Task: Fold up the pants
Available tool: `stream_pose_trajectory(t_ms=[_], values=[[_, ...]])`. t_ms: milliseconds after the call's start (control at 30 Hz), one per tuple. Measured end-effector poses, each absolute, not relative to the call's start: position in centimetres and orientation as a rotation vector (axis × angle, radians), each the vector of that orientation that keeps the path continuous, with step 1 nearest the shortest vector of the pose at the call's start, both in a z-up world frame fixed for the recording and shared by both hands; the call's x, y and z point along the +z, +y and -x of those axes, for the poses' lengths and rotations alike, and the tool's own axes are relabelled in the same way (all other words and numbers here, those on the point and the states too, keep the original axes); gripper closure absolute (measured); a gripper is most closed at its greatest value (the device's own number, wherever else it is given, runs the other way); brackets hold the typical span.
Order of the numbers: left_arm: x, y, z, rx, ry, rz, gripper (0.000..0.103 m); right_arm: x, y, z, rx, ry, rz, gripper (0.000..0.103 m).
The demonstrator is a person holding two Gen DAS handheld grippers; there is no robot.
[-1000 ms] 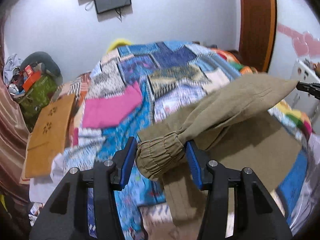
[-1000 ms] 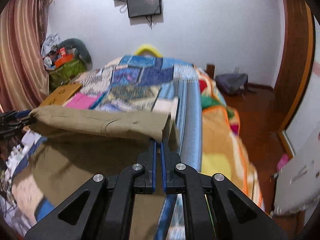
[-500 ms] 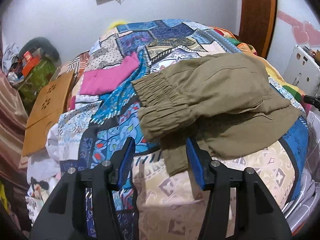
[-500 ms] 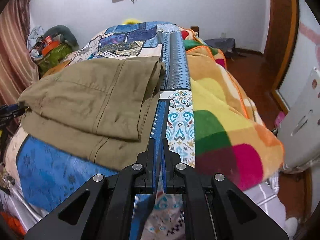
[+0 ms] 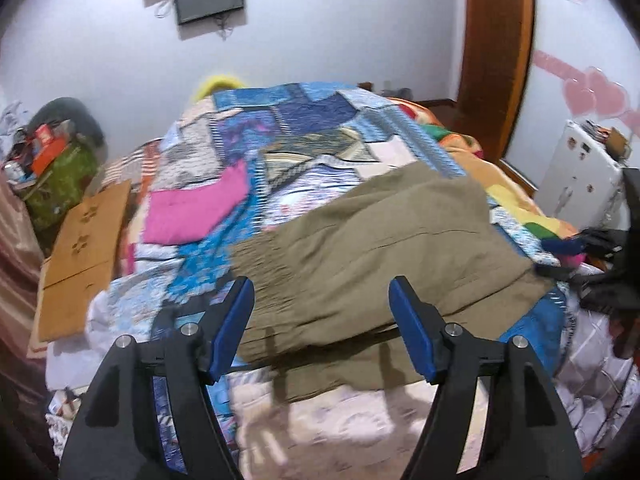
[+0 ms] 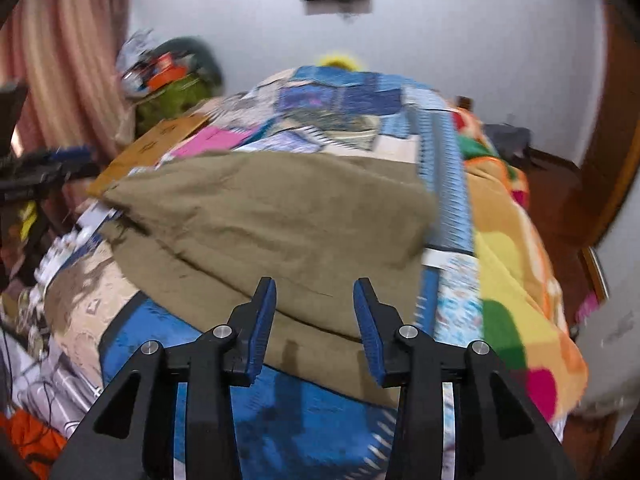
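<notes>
Pants (image 5: 372, 252) lie folded over on the bed (image 5: 280, 152) at frame centre, fold apparently laid, further folds possibly left; left hand-held gripper (image 5: 322, 324) and right hand-held gripper (image 6: 314, 326) both opening, nothing pinched between their jaws.

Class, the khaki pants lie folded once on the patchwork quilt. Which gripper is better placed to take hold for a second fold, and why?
Probably the left gripper. Its jaws are opening with nothing between them, above the gathered waistband end of the khaki pants. The right gripper, jaws also opening and empty, faces the long folded side edge.
</notes>
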State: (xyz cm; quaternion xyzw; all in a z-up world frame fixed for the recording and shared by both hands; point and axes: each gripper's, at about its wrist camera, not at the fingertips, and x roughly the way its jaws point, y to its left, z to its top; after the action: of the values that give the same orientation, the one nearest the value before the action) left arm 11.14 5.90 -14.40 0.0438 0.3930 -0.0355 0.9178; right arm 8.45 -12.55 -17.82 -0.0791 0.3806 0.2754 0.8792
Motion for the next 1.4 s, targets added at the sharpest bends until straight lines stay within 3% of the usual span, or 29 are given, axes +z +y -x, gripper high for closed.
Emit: stream_pose_trajectory(t_ms=[300, 467, 533, 700, 733, 900, 1067, 1400], values=[[-16.9, 1.1, -13.3, -0.213, 0.867, -0.142, 0.033, -20.9, -6.4, -8.9, 0.701, 0.838, 0.367, 0.067], [-18.9, -0.3, -13.9, -0.258, 0.916, -0.181, 0.033, -21.3, -6.2, -9.9, 0.737, 0.848, 0.338, 0.067], [-19.5, -0.6, -14.0, -0.261, 0.931, -0.202, 0.033, -21.4, -6.7, -10.4, 0.745, 0.860, 0.290, 0.086], [-21.0, -0.8, -14.2, -0.282, 0.975, -0.225, 0.034, -20.5, -7.5, -10.2, 0.741, 0.834, 0.205, 0.096], [-21.1, -0.7, -14.3, -0.279, 0.978, -0.225, 0.036, -20.2, -7.7, -10.1, 0.737, 0.822, 0.192, 0.096], [-20.6, -0.2, -14.5, -0.249, 0.974, -0.202, 0.074, -18.5, -8.5, -9.8, 0.754, 0.784, 0.149, 0.098], [-19.0, -0.1, -13.5, -0.273, 0.946, -0.175, 0.081, -16.8, -9.0, -8.7, 0.772, 0.756, 0.150, 0.098], [-20.6, -0.6, -11.1, -0.288, 0.983, -0.138, 0.082, -17.7, -9.6, -6.7, 0.778, 0.787, 0.165, 0.098]])
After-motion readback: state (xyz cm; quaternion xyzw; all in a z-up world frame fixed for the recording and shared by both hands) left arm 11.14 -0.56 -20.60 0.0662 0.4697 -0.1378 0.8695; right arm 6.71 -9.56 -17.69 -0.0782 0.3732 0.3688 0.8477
